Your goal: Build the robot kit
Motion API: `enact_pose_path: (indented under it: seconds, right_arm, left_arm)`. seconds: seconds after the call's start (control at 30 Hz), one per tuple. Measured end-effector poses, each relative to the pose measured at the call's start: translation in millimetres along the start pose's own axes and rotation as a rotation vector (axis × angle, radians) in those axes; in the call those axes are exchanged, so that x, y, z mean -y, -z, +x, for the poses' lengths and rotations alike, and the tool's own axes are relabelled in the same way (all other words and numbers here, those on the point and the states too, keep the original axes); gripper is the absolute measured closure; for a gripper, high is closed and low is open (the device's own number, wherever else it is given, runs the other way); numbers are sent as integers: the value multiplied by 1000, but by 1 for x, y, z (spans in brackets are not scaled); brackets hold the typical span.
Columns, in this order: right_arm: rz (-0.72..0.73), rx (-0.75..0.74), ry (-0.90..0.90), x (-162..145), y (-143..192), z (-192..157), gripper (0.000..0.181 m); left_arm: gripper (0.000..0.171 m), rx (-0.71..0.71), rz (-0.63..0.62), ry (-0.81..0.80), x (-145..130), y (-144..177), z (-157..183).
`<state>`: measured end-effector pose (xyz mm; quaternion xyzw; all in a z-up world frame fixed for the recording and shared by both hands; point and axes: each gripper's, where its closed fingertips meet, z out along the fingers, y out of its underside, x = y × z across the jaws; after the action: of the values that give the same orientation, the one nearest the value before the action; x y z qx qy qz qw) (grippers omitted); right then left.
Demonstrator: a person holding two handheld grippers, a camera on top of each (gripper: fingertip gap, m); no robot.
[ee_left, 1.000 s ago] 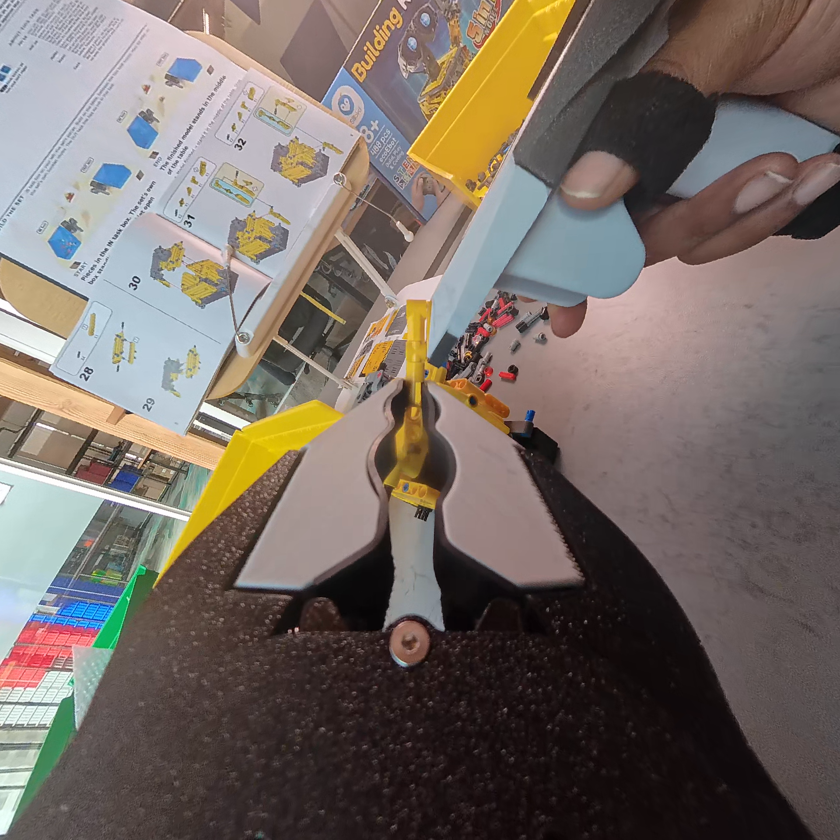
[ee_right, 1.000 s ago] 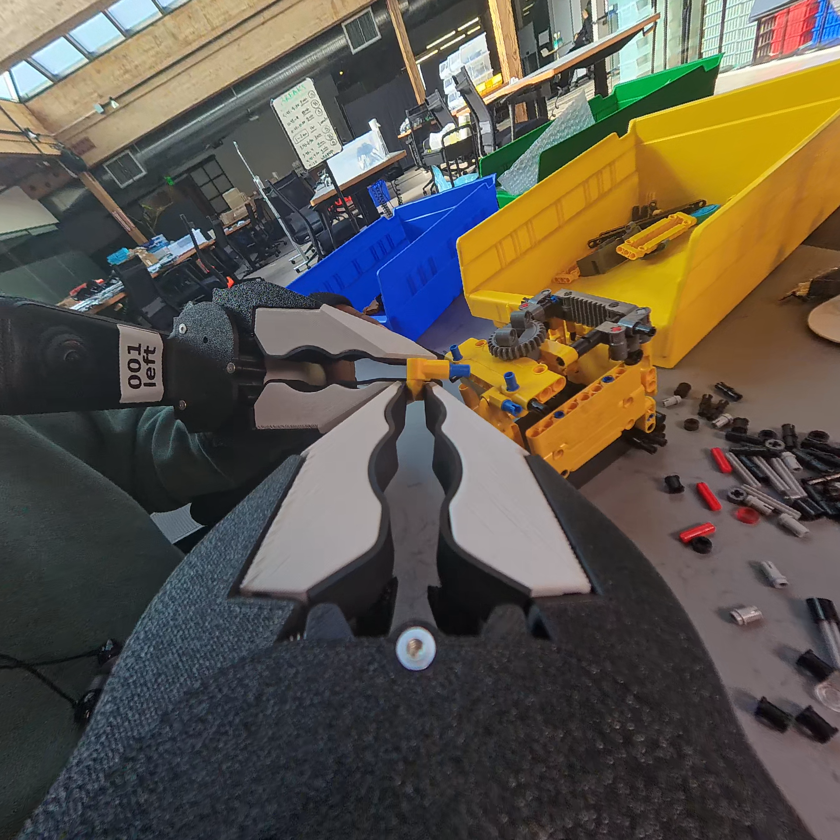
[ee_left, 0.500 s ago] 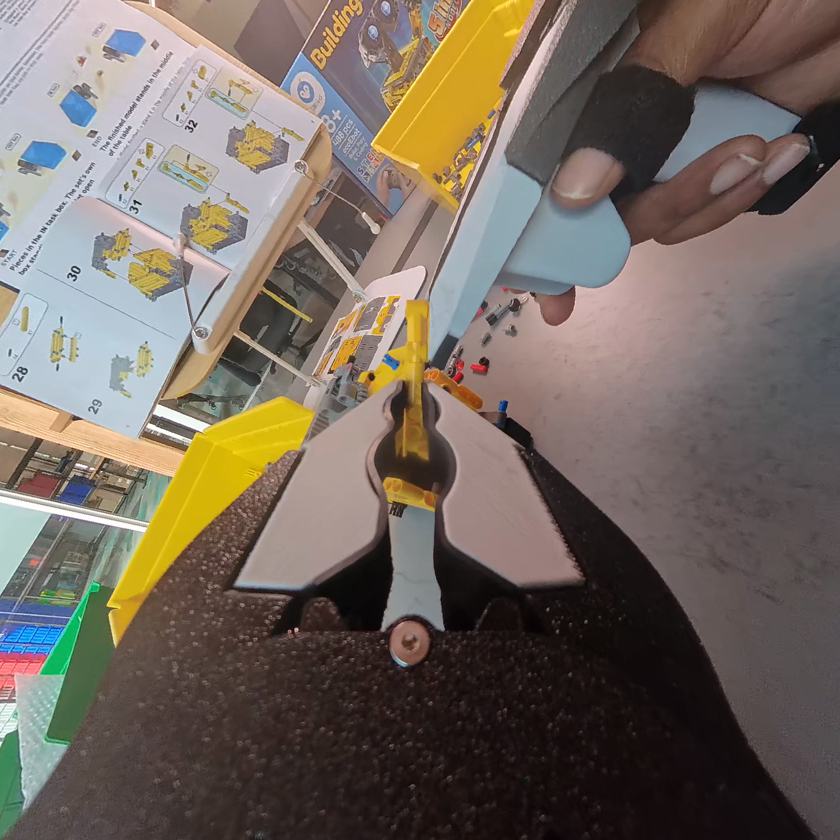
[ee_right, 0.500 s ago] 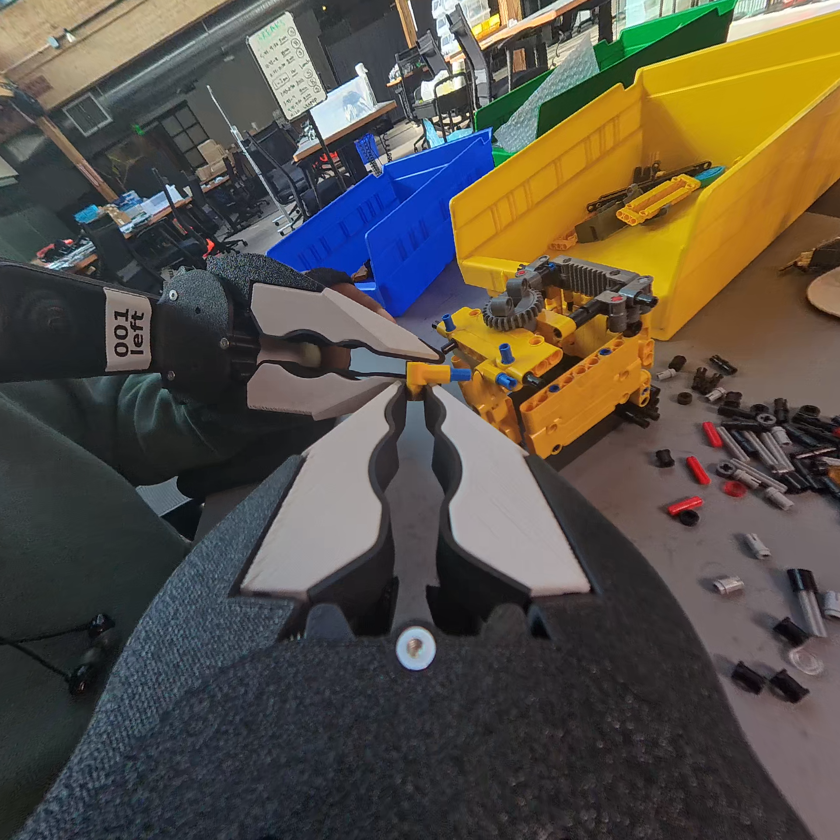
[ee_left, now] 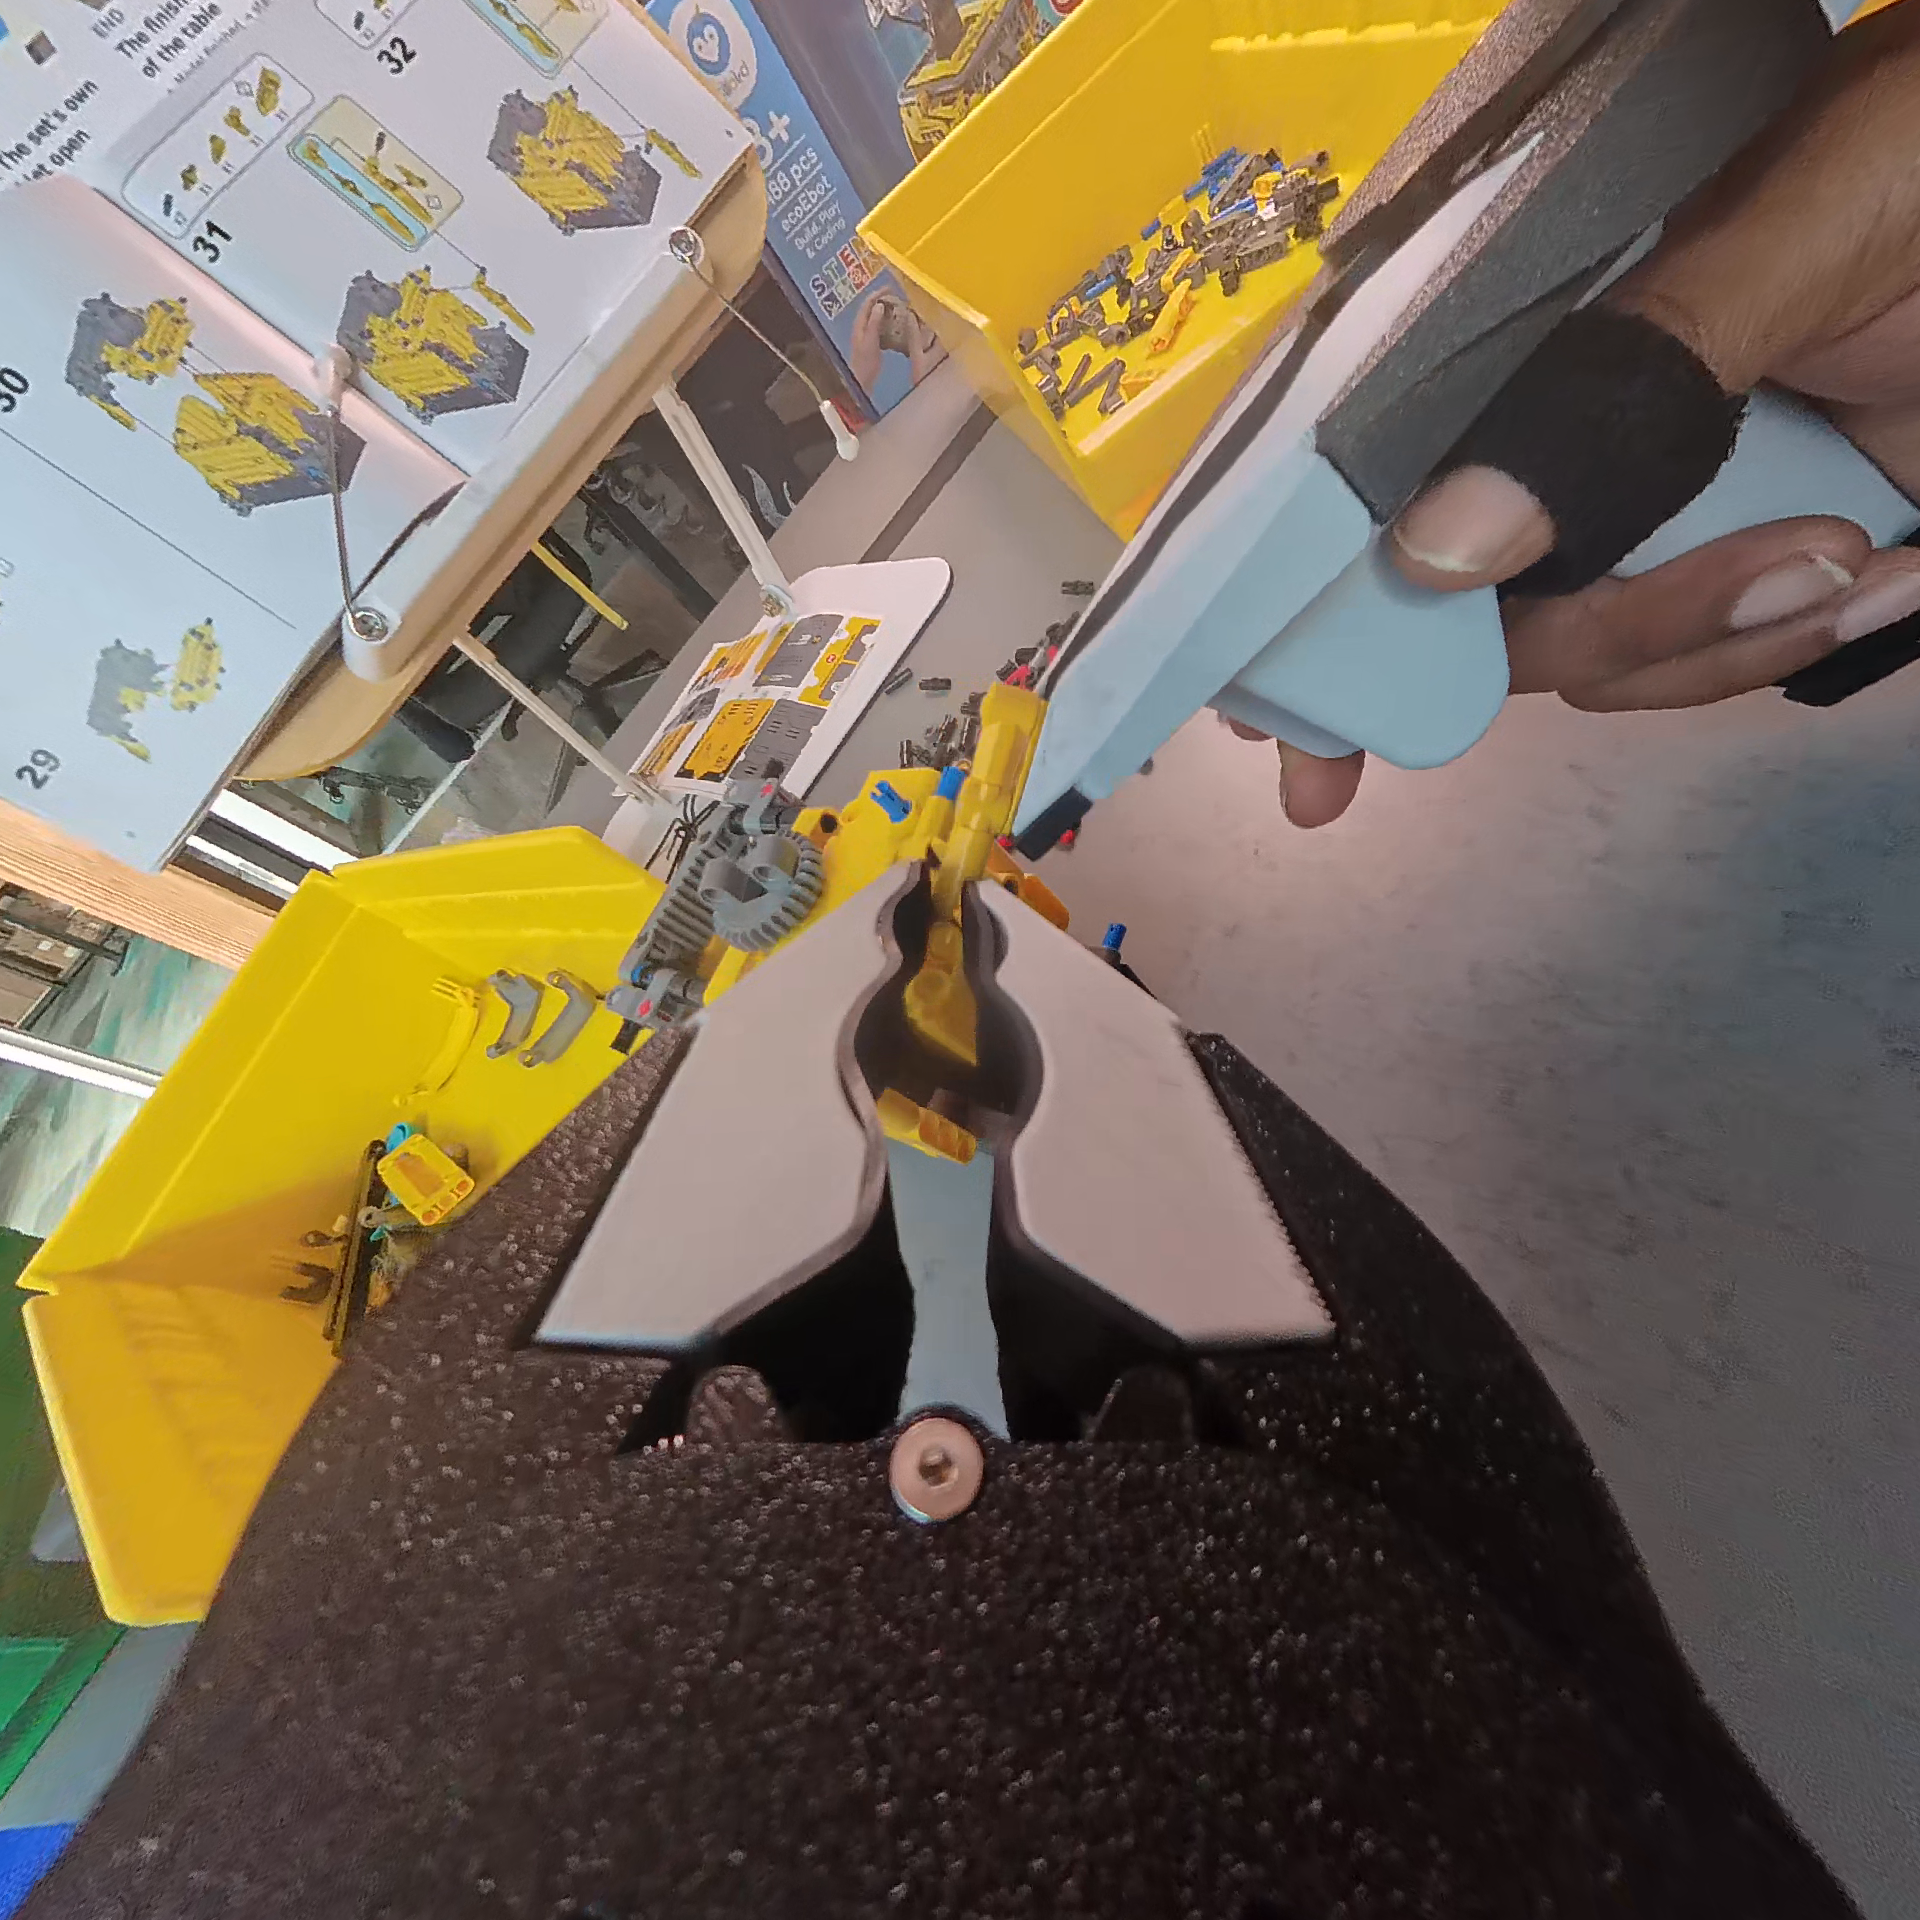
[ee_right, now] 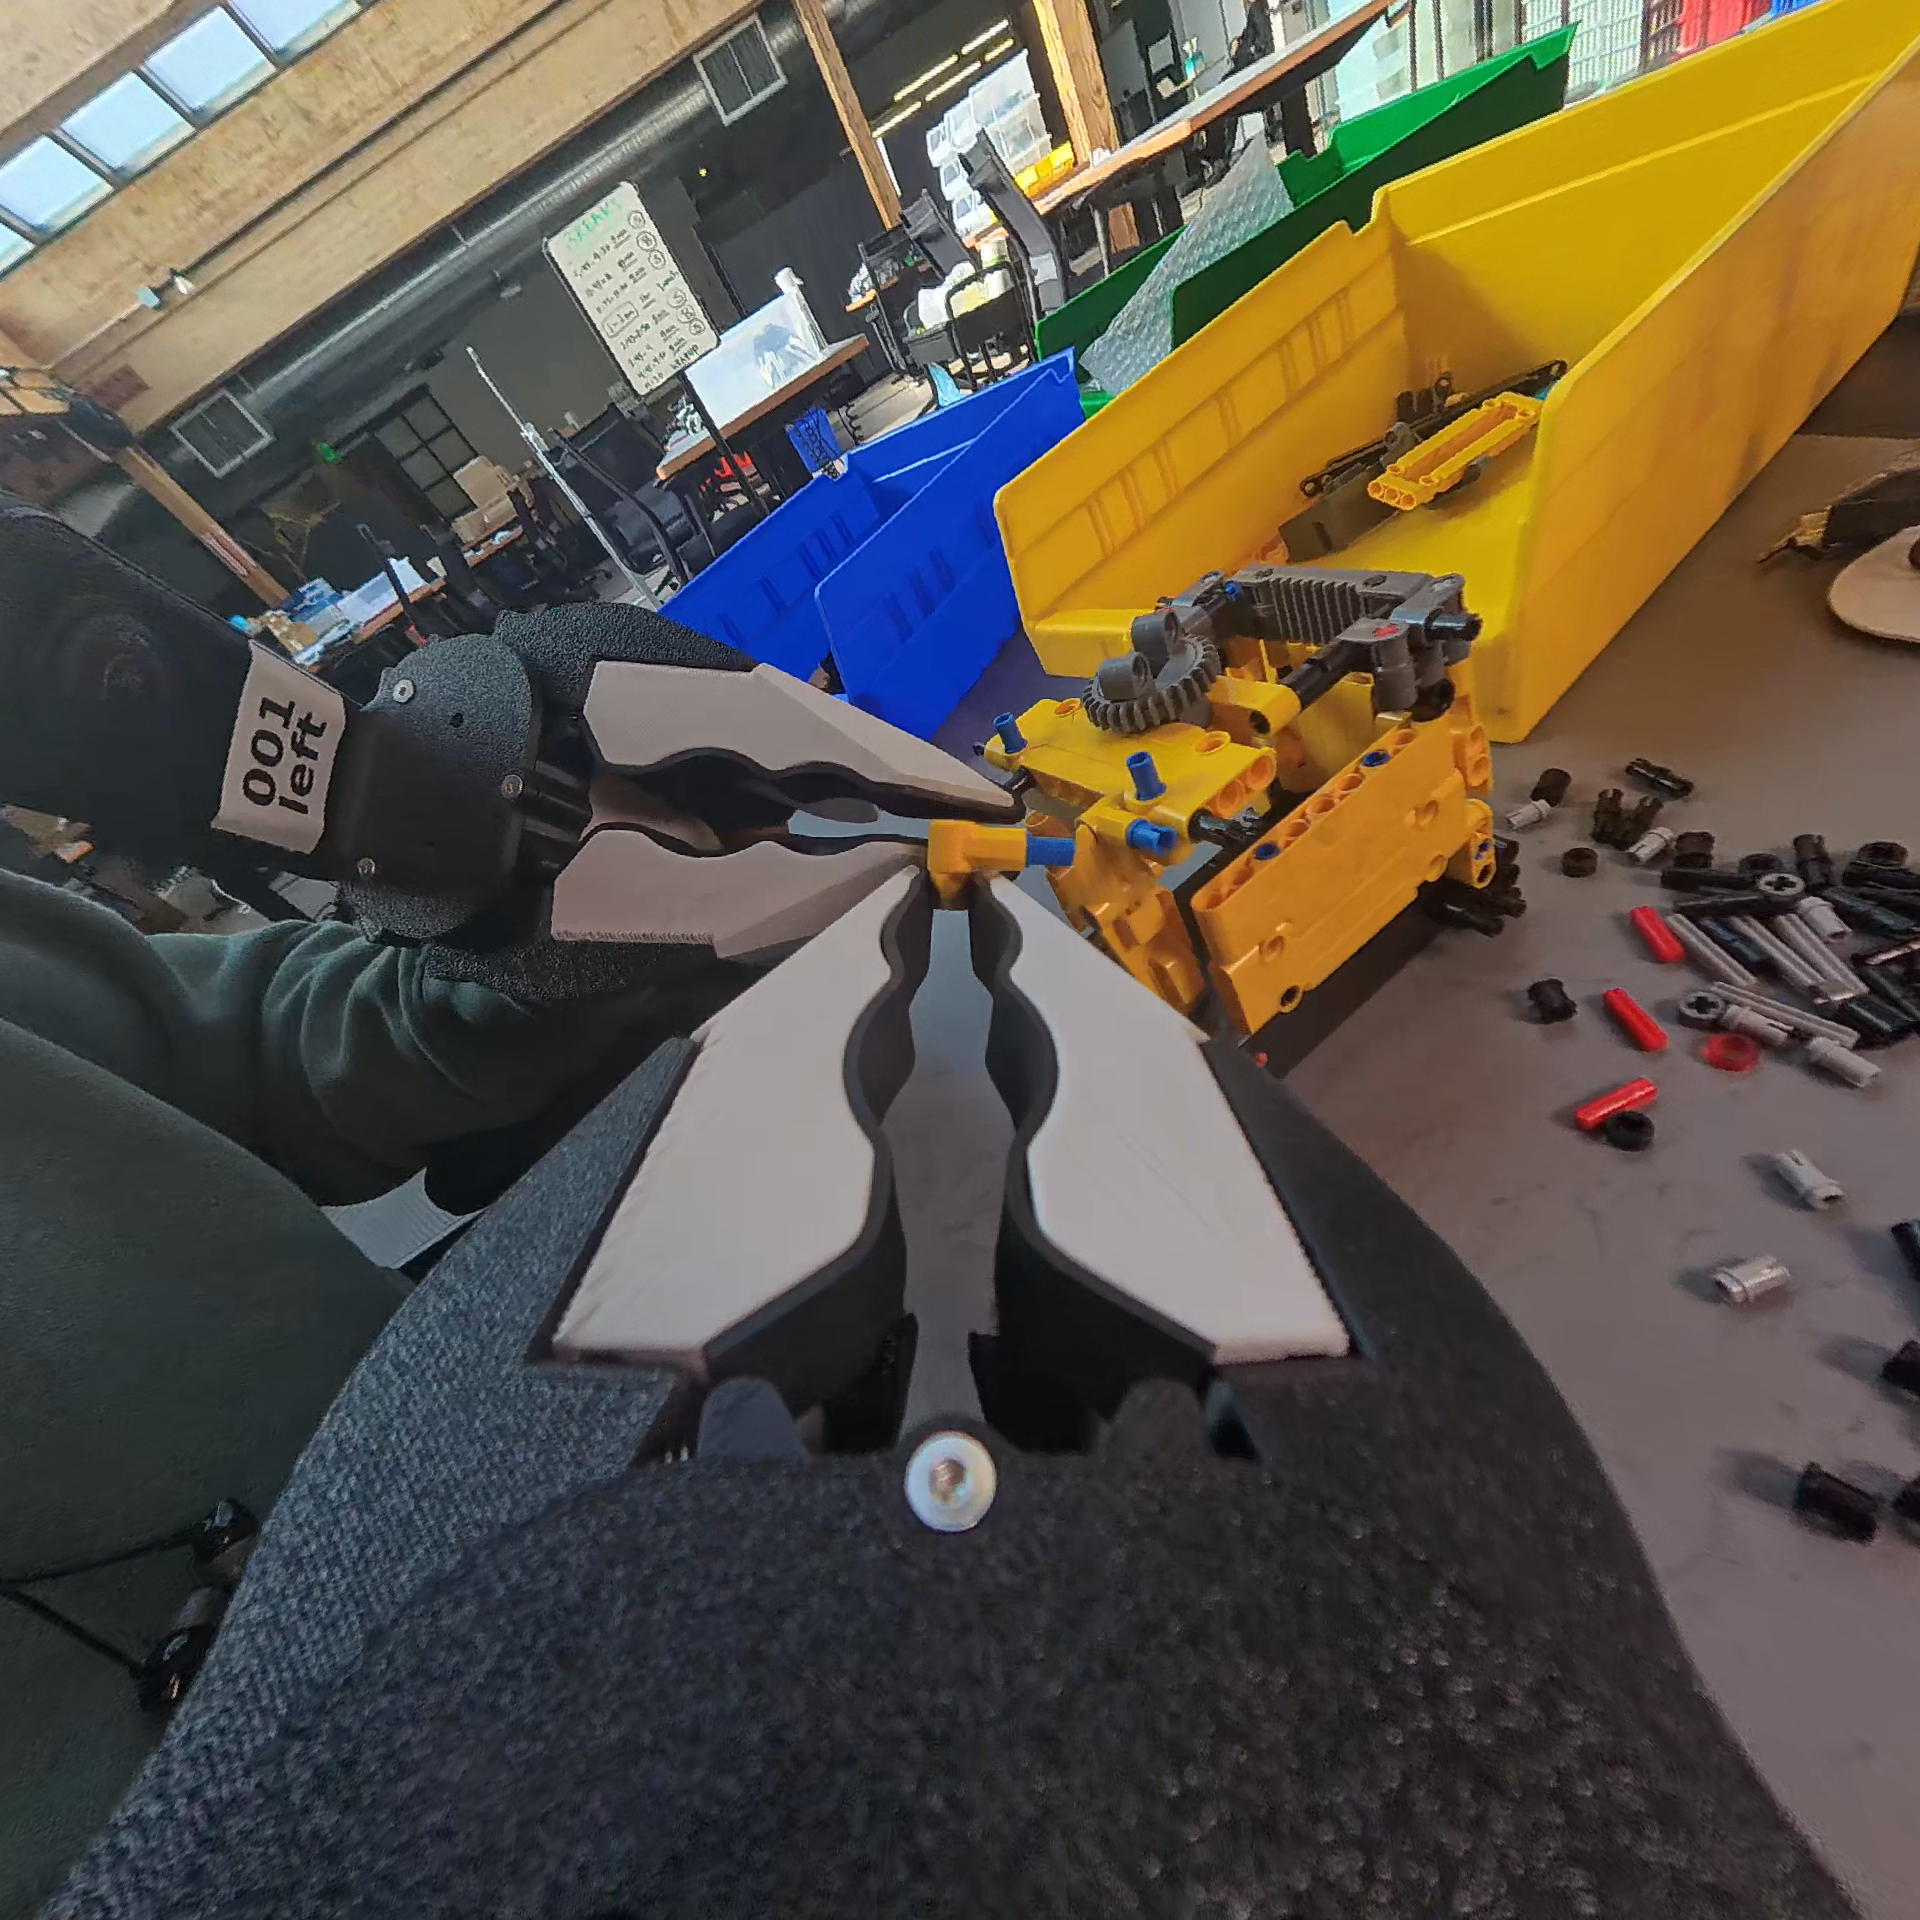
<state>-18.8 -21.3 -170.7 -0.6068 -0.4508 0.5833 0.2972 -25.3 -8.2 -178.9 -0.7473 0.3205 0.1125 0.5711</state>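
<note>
My left gripper (ee_left: 940, 883) is shut on a small yellow beam piece (ee_left: 935, 1023) that runs up between its fingers. In the right wrist view the left gripper (ee_right: 977, 826) comes in from the left, holding that yellow piece (ee_right: 971, 847), which has a blue pin (ee_right: 1049, 852) at its end. My right gripper (ee_right: 948, 885) is shut on the same piece from below. It also shows in the left wrist view (ee_left: 1174, 665), held by a hand. The blue pin points at the yellow brick-built model (ee_right: 1299, 821) with grey gears, which stands on the grey table just beyond both grippers.
A yellow bin (ee_right: 1558, 343) with a few parts stands behind the model, with blue bins (ee_right: 904, 582) to its left. Loose black, grey and red pins (ee_right: 1756, 935) lie right of the model. An instruction booklet on a stand (ee_left: 312, 312) and another yellow parts bin (ee_left: 1122, 260) stand farther off. Both grippers' tips are close together, under 4 cm apart.
Both grippers have carried the yellow piece closer to the model; its blue pin now nearly touches the model's side. Both stay shut on it.
</note>
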Motion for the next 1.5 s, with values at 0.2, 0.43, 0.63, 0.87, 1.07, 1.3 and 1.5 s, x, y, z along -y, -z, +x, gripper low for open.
enact_pose_path:
  seconds: [0.2, 0.43, 0.63, 0.87, 1.07, 1.3, 1.5]
  right_arm:
    - [-6, -8, -1, -4, 5, 1, 176]
    - [-121, 29, 38, -13, 7, -1, 176]
    - [-138, 40, -3, -19, 8, -2, 176]
    - [-44, 29, -70, -14, 11, -5, 176]
    - [-24, 10, -62, -14, 18, -7, 176]
    - [-16, -15, -45, -18, 32, -14, 176]
    - [-1, -78, -13, -21, 43, -19, 176]
  left_arm:
    - [167, -49, -3, -18, 0, -2, 8]
    - [162, -116, 42, -77, 2, 1, 22]
    - [166, -132, 23, -96, 1, 2, 25]
    - [166, -107, 34, -44, 6, 3, 22]
    - [167, -144, 61, 44, 13, 3, 28]
    - [166, -200, 99, 89, 23, 6, 41]
    - [166, -230, 122, 95, 30, 7, 50]
